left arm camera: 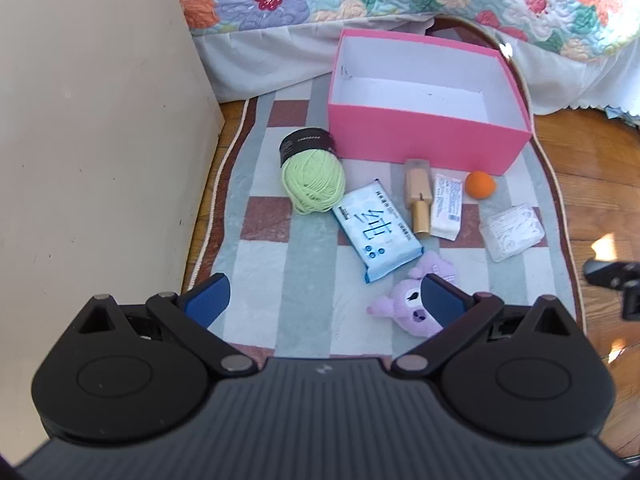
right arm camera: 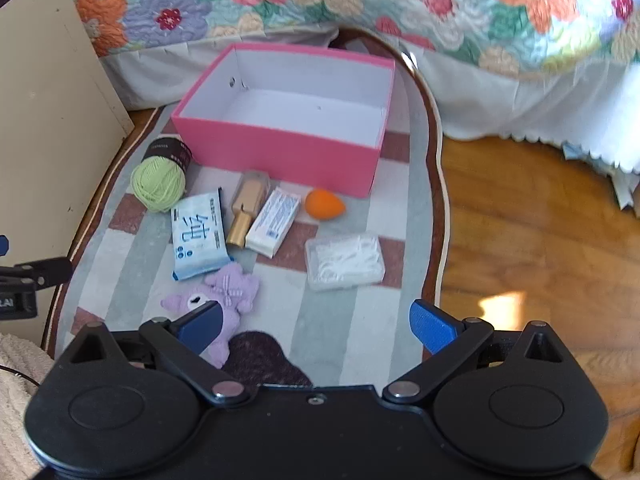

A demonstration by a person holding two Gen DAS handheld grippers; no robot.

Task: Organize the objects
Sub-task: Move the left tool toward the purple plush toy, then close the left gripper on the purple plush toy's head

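Your left gripper wide open above the rug, your right gripper wide open too, pink box at the rug's far end, green yarn, tissue pack, purple plush toy just before it.

Pink box with white inside; lime-green yarn in a black band; pale blue tissue pack; gold bottle; orange sponge; lilac plush; checked brown, grey and white rug; floral quilt.
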